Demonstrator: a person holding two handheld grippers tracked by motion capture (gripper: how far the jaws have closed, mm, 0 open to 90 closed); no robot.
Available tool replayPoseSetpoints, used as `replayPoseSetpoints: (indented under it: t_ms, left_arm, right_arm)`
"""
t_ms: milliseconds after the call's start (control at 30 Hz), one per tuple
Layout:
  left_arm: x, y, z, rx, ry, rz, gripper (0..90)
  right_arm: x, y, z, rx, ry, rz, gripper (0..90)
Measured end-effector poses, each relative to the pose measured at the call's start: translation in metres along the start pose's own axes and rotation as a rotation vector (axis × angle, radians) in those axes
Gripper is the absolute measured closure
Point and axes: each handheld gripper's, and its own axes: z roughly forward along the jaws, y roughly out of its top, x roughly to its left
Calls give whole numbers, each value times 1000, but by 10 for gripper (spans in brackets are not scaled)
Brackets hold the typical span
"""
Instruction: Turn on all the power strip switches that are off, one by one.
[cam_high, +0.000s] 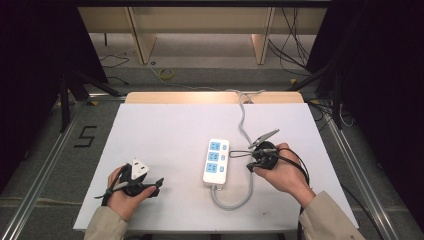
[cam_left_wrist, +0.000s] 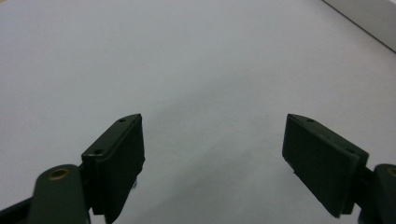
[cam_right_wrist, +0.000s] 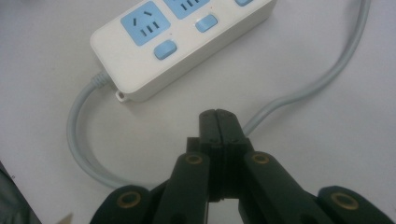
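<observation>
The white surface (cam_high: 165, 125) is carrying the power strip (cam_high: 216, 161), lying right of centre. The right gripper view is revealing its grey cable (cam_right_wrist: 81, 140) looping beside the clenched right tongs (cam_right_wrist: 218, 122). The left tongs (cam_left_wrist: 212, 158) are standing released over bare surface.

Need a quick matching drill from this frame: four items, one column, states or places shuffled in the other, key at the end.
Column 1
1. left gripper
2. right gripper
3. power strip
4. grey cable

Column 2
A. runs off the far edge of the table
B. jaws pressed together, nothing between them
C. white with blue sockets, lying flat beside the right gripper
D. jaws wide apart over bare white tabletop

Pairs: 1-D, 2-B, 3-C, 4-A
</observation>
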Motion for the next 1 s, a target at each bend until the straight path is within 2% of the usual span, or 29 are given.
replayPoseSetpoints:
  t_ms: [1000]
  left_arm:
    - [0, 1, 0, -6, 4, 0, 209]
  right_arm:
    - [6, 14, 6, 21, 3, -15, 900]
